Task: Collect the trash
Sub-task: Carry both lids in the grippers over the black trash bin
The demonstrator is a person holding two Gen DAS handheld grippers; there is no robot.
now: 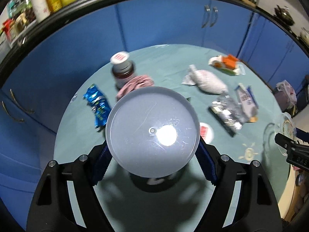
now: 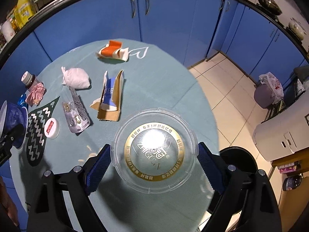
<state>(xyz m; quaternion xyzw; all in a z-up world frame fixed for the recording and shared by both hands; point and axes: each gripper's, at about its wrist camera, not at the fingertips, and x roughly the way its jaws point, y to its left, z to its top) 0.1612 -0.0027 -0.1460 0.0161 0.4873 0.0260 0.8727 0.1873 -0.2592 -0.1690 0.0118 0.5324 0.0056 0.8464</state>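
Left wrist view: an upside-down cup (image 1: 152, 131) sits between the left gripper (image 1: 152, 154) fingers, which press its sides above the teal table (image 1: 173, 61). In the right wrist view, a clear lid (image 2: 155, 150) is clamped between the right gripper (image 2: 154, 160) fingers, with a torn carton (image 2: 111, 96) and foil wrapper (image 2: 76, 114) lying beyond it.

The clear lid (image 2: 155, 155) reads "ZHIGUAN" inside a gold ring of Chinese characters.
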